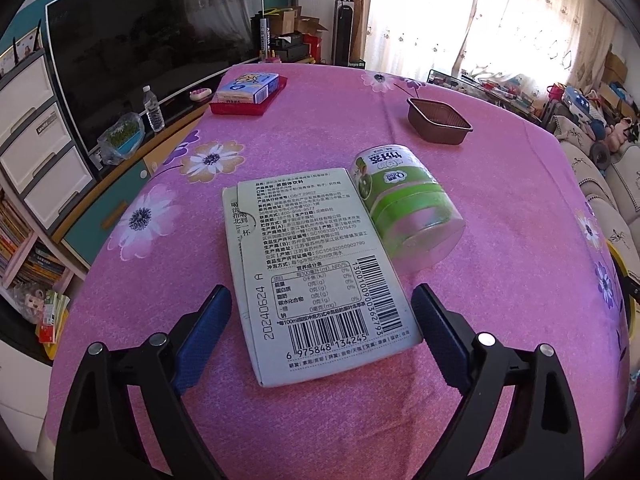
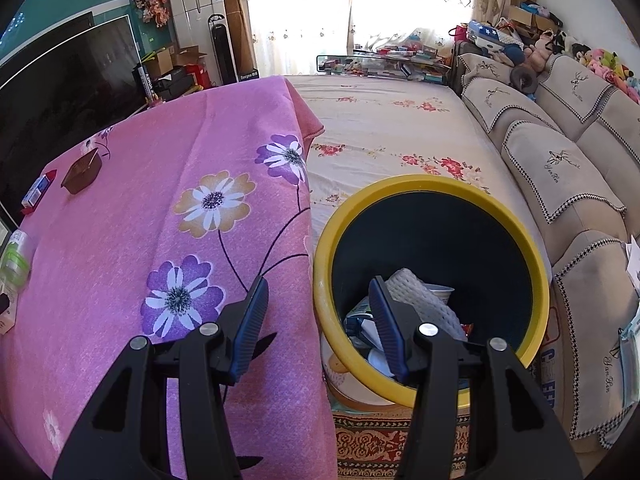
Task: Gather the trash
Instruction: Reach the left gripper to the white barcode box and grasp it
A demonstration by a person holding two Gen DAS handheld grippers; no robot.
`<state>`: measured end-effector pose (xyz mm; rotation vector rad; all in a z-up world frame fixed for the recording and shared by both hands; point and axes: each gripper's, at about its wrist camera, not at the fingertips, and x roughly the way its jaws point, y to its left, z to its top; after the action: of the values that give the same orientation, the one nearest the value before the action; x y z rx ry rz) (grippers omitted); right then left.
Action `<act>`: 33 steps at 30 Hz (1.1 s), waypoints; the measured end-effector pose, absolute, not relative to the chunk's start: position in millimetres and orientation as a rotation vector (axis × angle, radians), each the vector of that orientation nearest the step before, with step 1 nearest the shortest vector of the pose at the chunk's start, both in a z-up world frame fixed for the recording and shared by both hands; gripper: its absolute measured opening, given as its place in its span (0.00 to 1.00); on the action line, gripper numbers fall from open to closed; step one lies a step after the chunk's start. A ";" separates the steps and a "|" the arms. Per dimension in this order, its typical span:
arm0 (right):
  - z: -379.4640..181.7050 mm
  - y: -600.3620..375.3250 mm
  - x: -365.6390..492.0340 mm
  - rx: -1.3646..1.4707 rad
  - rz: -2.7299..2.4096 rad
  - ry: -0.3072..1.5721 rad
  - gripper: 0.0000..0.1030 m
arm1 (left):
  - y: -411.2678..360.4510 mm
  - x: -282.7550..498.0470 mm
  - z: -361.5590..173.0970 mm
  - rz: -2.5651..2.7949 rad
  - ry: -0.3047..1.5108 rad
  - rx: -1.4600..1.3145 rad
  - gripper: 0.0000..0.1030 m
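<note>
A flat white carton [image 1: 320, 264] with barcodes and printed text lies on the pink flowered tablecloth [image 1: 500, 200]. My left gripper [image 1: 320, 290] is open and straddles the carton's near end; a gap shows at the left pad, while the right pad is at the carton's edge. A clear plastic cup with a green label [image 1: 404, 204] lies on its side against the carton's right side, and appears again as the cup [image 2: 16, 256] in the right wrist view. My right gripper [image 2: 318, 280] is open and empty, over the table edge beside the yellow-rimmed bin [image 2: 432, 180], which holds trash.
A brown plastic tray [image 1: 438, 120] sits farther back on the table. At the far left a red tray [image 1: 244, 108] holds a blue box. A TV [image 1: 152, 48] and drawers stand to the left. A bed [image 2: 400, 128] and sofa cushions [image 2: 560, 168] lie beyond the bin.
</note>
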<state>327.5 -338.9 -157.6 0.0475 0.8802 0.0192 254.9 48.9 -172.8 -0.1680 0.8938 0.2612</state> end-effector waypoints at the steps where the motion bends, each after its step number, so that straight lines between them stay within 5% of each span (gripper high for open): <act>1: -157.0 -338.0 327.3 0.046 0.021 0.880 0.49 | 48.2 254.8 -172.8 0.258 0.893 -0.163 0.86; 6: -155.2 -333.0 325.8 0.041 0.027 0.879 0.49 | 46.8 255.2 -174.1 0.240 0.898 -0.163 0.78; 33: -157.5 -340.0 306.4 0.061 0.035 0.873 0.49 | 18.0 186.5 -104.0 0.167 0.773 -0.096 0.75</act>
<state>306.4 -340.0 -157.5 0.0606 0.8734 0.0347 186.5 18.0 -104.0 -0.0962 0.7733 0.1667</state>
